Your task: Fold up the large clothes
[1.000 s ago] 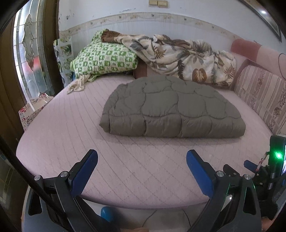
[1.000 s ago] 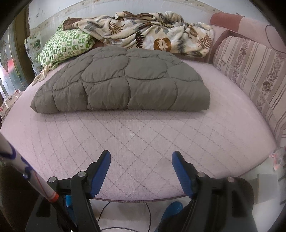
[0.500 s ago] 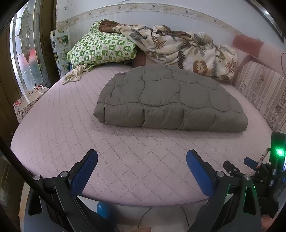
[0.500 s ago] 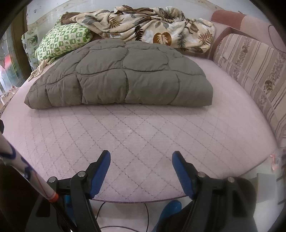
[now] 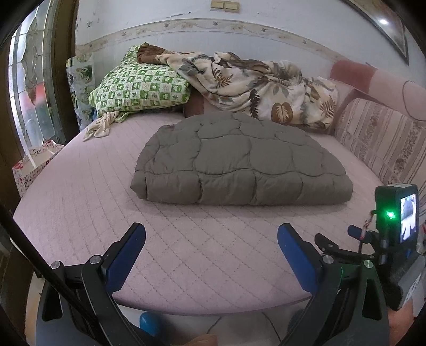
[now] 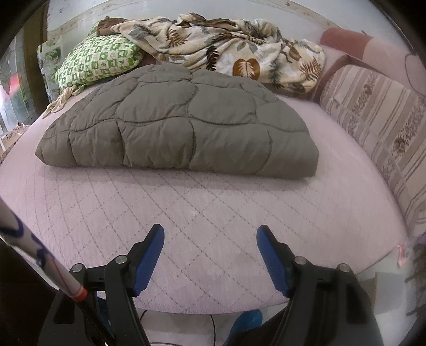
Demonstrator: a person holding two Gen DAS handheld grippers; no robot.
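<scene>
Fingers apart and empty on both your left gripper (image 5: 211,238) and right gripper (image 6: 210,238), hovering over the mattress (image 6: 213,213). Grey quilted comforter (image 6: 181,125) at 12 o'clock looks already folded; if another fold is due, reach its near edge first.

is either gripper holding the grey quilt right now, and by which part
Nothing is held. The left gripper and right gripper are both open, short of the folded grey quilt.

Soft daylight comes in from the window (image 5: 32,87) at the left, with a glare spot on the framed picture (image 5: 383,21) above. The quilt (image 6: 173,119) casts a faint shadow on the bed (image 6: 213,213). Fisheye bending curves every edge, and the corners go black.
</scene>
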